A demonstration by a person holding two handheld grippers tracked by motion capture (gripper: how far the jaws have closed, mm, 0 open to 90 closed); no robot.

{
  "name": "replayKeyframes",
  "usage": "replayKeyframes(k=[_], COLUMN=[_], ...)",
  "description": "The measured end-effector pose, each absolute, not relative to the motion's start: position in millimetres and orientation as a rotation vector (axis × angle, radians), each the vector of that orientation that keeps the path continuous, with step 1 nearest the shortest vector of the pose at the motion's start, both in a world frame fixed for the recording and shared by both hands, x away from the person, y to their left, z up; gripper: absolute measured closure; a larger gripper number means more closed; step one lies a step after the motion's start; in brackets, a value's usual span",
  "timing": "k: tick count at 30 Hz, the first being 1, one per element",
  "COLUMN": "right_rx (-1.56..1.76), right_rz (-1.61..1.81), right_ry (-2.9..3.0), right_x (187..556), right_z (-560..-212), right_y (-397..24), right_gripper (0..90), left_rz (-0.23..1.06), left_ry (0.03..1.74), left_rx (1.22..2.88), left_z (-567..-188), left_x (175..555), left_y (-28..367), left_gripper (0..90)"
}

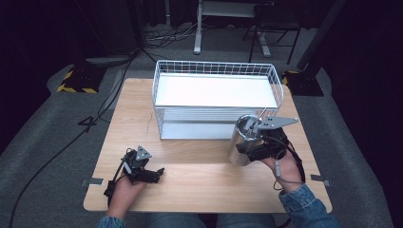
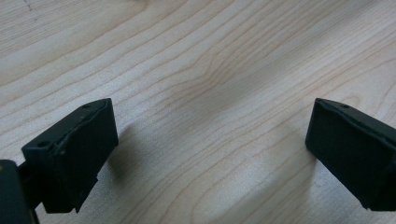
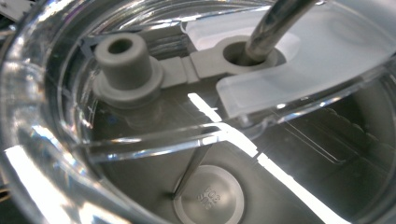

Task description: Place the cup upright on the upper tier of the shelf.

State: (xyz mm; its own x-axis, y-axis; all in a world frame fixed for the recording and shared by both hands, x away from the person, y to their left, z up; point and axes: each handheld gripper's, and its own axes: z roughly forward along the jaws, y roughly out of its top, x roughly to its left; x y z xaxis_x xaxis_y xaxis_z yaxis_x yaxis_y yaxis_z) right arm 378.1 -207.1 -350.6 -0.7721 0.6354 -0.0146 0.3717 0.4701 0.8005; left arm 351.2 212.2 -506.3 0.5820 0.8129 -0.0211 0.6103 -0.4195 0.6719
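Brushed steel, the tumbler stands upright near the basket's front right corner, gripped at its side by the right tongs; a metal straw rises through its clear lid. The white wire basket lies just behind it. The left tongs rest wide and empty on the pale wood surface, well apart.
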Motion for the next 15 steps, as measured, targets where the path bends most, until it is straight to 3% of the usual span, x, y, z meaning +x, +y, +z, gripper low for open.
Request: replayKeyframes(k=[15], right_rx=[0.844], right_rz=[1.210], right_ry=[2.392], right_x=[379.8], right_z=[-297.2], right_y=[-210.6], right_gripper=[3.7], left_rz=[0.409], left_ry=[1.125], left_rx=[2.172], left_z=[-506.3], left_x=[351.3], left_y=[212.3], left_gripper=[2.9])
